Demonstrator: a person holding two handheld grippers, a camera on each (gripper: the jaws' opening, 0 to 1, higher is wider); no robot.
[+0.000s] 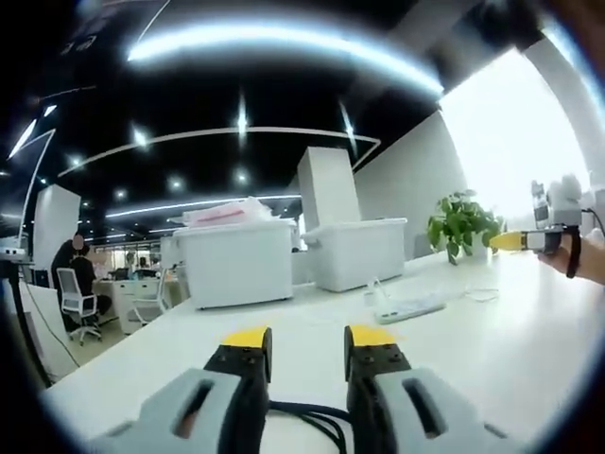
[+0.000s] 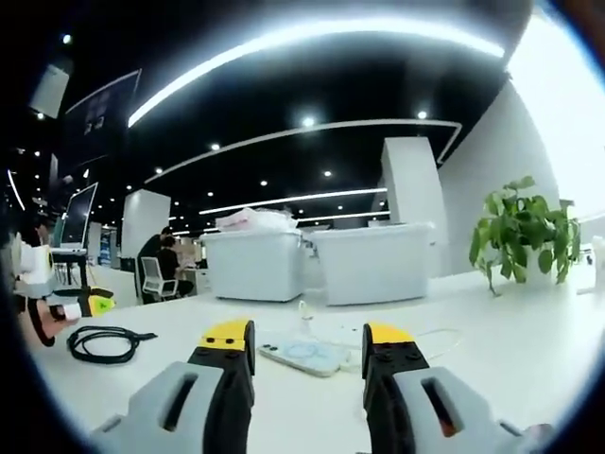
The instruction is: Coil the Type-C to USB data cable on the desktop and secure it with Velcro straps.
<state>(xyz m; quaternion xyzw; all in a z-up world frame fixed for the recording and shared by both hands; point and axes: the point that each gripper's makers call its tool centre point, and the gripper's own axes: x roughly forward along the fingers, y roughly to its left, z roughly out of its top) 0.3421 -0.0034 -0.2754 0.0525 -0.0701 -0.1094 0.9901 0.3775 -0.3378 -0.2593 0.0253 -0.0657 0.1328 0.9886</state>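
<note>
Coiled cable (image 2: 102, 342) lies left of the open, empty right gripper (image 2: 307, 348) (on the desk).

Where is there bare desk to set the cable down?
Free: the white desk between the plant and right gripper. Crowded: around the phone, the black cable, and the bins behind.

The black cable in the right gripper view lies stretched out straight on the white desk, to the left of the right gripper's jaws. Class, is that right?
Not quite. The black cable does lie on the white desk, left of the right gripper, but it is not straight: the right gripper view shows it gathered into a loose coil, with one short end sticking out toward the gripper.
</note>
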